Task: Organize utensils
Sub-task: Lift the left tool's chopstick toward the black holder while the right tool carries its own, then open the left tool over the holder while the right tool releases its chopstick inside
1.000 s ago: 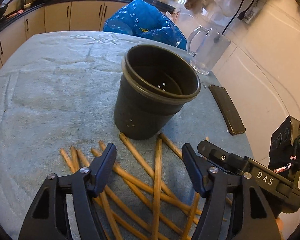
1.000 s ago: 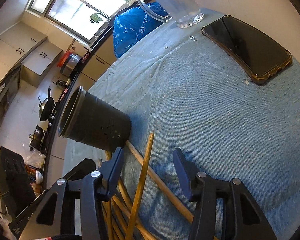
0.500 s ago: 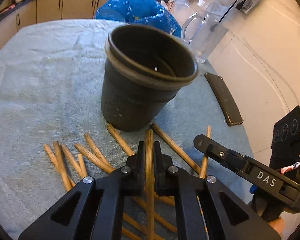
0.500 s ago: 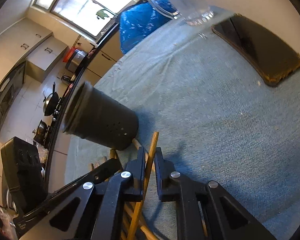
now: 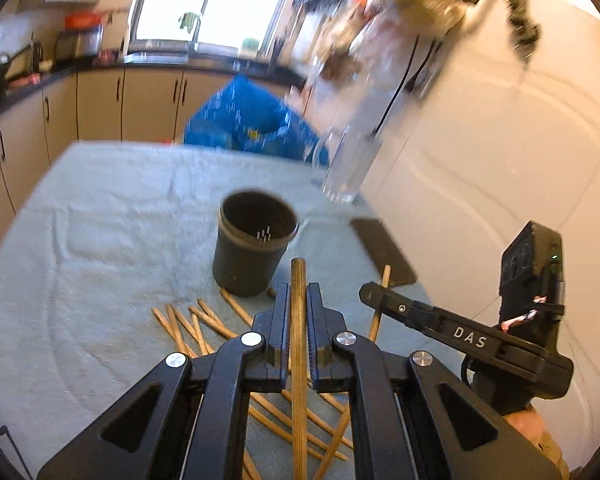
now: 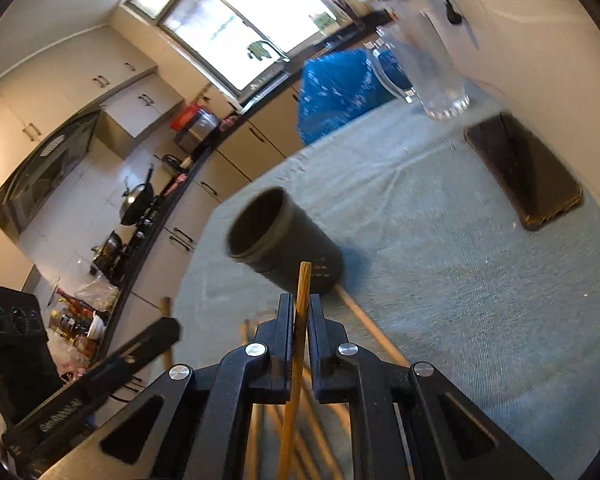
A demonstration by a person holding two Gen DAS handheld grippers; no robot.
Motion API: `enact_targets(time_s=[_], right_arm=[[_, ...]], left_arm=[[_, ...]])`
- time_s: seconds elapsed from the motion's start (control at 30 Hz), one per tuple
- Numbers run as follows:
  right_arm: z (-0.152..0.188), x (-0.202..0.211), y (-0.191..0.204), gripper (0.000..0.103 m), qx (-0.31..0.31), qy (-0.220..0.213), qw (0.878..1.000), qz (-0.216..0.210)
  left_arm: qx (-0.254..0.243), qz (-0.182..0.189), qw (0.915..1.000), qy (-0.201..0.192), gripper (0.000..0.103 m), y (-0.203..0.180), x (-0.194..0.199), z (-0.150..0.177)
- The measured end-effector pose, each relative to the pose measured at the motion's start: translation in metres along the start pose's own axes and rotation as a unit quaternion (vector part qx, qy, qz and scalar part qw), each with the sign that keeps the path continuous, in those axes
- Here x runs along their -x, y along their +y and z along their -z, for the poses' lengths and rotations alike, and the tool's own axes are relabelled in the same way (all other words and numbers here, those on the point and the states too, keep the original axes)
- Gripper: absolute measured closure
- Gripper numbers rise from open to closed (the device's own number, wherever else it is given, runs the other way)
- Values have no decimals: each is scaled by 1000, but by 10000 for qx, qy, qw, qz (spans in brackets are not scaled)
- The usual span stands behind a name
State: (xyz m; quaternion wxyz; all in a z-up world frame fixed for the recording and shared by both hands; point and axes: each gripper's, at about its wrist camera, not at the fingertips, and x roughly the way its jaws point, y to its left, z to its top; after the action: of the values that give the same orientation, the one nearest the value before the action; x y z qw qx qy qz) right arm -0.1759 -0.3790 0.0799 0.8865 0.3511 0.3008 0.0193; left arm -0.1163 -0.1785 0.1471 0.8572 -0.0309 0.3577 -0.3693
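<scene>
Two hand-held grippers are each clamping one wooden chopstick above a table draped in a pale grey-green cloth [image 5: 100,216]. The left gripper [image 5: 299,292] is pinching a chopstick [image 5: 299,344] between its closed pads — the stick is running straight along the fingers, its blunt end poking out toward a dark round utensil holder [image 5: 252,252]. The right gripper [image 6: 299,304] is squeezing a thinner chopstick [image 6: 296,356] the same way, its tip also aiming at the utensil holder [image 6: 284,240]. The holder is standing upright and open-topped on the cloth, with nothing visible inside. Just in front of the holder, on the near side, a loose heap of chopsticks [image 5: 204,324] is lying crossed over one another, one stick touching the holder's base. Beyond the holder, toward the wall, a clear glass pitcher [image 5: 352,160] is standing, blurred. To the holder's right, near the cloth's edge, a dark phone [image 6: 528,172] is lying flat. Behind the far table edge, a blue plastic bag [image 5: 252,120] is bulging upward.
</scene>
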Motion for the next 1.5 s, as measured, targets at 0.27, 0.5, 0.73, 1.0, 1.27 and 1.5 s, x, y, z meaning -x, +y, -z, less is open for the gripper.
enact_targets(time_s=[0.27, 0.5, 0.73, 1.0, 1.27, 1.5], right_arm=[[-26, 51, 46, 97, 637, -688, 9956, -40], [-88, 68, 91, 97, 1114, -1317, 9849, 115], [-145, 60, 116, 97, 1465, -1604, 9758, 232], [-162, 8, 92, 97, 1436, -1195, 9816, 404], [-155, -31, 56, 97, 1191, -669, 9894, 486], [-149, -40, 46, 79, 963, -611, 9919, 566]], left_arm=[[58, -185, 9937, -1103, 96, 2, 60, -49], [205, -581, 9805, -1864, 96, 6, 58, -114], [569, -671, 9683, -2336, 96, 9, 20, -162], [608, -921, 9633, -2449, 96, 17, -52, -190], [391, -1256, 9652, -2258, 96, 25, -107, -179], [565, -1457, 9687, -1930, 56, 39, -113, -164]])
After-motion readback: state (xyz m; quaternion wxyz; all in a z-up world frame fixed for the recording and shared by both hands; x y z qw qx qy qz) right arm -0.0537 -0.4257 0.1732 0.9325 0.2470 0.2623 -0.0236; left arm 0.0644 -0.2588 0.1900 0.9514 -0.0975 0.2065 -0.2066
